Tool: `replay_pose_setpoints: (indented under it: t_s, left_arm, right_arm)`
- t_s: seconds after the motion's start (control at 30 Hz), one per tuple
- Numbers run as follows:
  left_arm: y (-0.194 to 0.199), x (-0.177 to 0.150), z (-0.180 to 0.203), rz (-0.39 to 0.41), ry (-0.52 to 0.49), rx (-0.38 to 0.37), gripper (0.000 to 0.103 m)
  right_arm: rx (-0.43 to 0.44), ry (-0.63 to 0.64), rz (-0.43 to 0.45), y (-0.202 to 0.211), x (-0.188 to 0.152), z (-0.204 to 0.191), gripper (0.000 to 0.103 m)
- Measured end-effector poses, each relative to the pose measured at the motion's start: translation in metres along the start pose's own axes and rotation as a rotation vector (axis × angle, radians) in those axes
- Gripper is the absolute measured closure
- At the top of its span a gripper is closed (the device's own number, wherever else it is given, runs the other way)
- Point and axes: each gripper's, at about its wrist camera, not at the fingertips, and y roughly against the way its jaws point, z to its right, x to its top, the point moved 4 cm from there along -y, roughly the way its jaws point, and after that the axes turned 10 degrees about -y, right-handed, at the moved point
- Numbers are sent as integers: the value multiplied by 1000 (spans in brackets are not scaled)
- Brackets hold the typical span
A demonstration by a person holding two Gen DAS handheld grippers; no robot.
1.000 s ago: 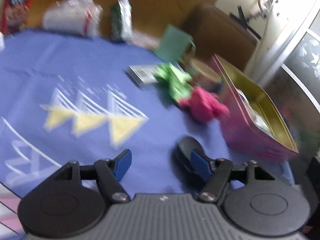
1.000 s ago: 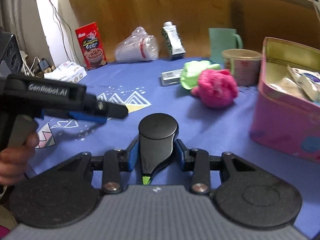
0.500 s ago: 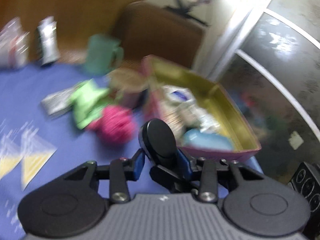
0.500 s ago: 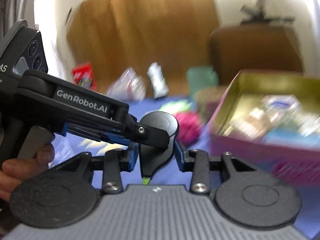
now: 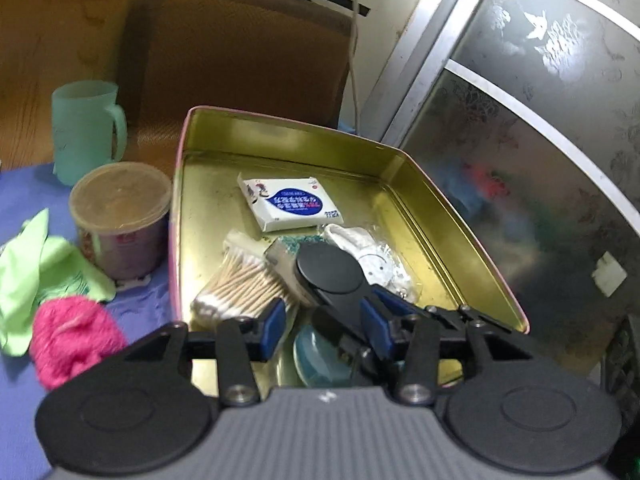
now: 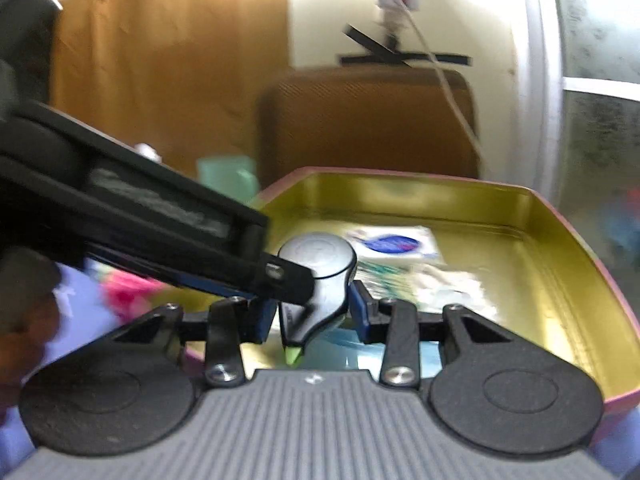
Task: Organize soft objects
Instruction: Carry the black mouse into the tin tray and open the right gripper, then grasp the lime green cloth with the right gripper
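Observation:
A black round-headed gadget (image 6: 320, 264) with a green tip hangs over the open pink tin (image 6: 400, 172), and my right gripper (image 6: 314, 314) is shut on it. My left gripper (image 5: 324, 320) reaches in from the left with its jaws opening. The gadget (image 5: 328, 276) lies against its right pad, with a gap at the left pad. On the blue cloth left of the tin (image 5: 280, 118) lie a pink fuzzy ball (image 5: 72, 332) and a green cloth (image 5: 36, 264). Inside the tin are a tissue pack (image 5: 290, 204), cotton swabs (image 5: 240, 284) and a white bagged item (image 5: 372, 256).
A lidded noodle cup (image 5: 120, 216) and a teal mug (image 5: 86, 128) stand just left of the tin. A brown chair back (image 5: 240, 52) rises behind it. A frosted glass door (image 5: 540, 160) closes off the right side. A person's hand (image 6: 24, 312) holds the left gripper.
Both grippers swung right, from above the blue cloth to above the tin. My left gripper closed around the black gadget, then slackened, leaving a gap at its left pad.

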Motion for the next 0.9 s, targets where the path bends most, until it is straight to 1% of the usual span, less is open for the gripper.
replay_pose_setpoints:
  t_s: [0.03, 0.07, 0.13, 0.17, 0.2, 0.27, 0.4, 0.43, 0.53, 0.63, 0.7, 0.77, 0.8, 0.83, 0.9]
  left_arm:
    - [-1, 1, 1, 4, -5, 4, 58]
    - [-1, 1, 2, 3, -14, 11, 58]
    - [1, -1, 2, 9, -28, 23, 58]
    - [5, -2, 1, 17, -29, 25, 58]
    - [11, -3, -1, 27, -27, 28, 58]
    - [26, -6, -8, 54, -18, 29, 58]
    - [62, -20, -30, 117, -12, 77, 57]
    - [72, -26, -39, 129, -6, 94, 56]
    - [99, -48, -71, 144, 28, 175, 56]
    - [119, -72, -110, 129, 71, 286, 56]
    - [131, -87, -141, 109, 118, 360, 56]
    - [141, -101, -167, 99, 149, 445, 56]
    - [146, -107, -179, 100, 163, 487, 56]
    - [150, -112, -190, 102, 175, 519, 56]
    - [157, -122, -210, 109, 206, 572, 56]
  right_arm:
    - [-28, -5, -7, -4, -1, 8, 60]
    - [-57, -13, -3, -4, 0, 15, 57]
    - [-162, -23, 34, -6, 0, 29, 50]
    - [-196, -34, 54, -4, 0, 34, 50]
    - [-209, -62, 68, -1, -1, 39, 50]
    - [-194, -119, 91, 7, 0, 47, 50]
    - [-177, -133, 138, 19, -2, 39, 50]
    - [-159, -134, 146, 22, -3, 34, 50]
    - [-103, -125, 167, 30, -4, 12, 50]
    - [-17, -86, 169, 28, 1, -20, 51]
    - [50, -51, 162, 27, 3, -43, 51]
    - [131, -8, 132, 23, 4, -71, 52]
    - [175, 9, 103, 17, 4, -85, 53]
    - [215, 18, 67, 11, 4, -98, 55]
    - [268, 29, -15, -8, 2, -123, 55]
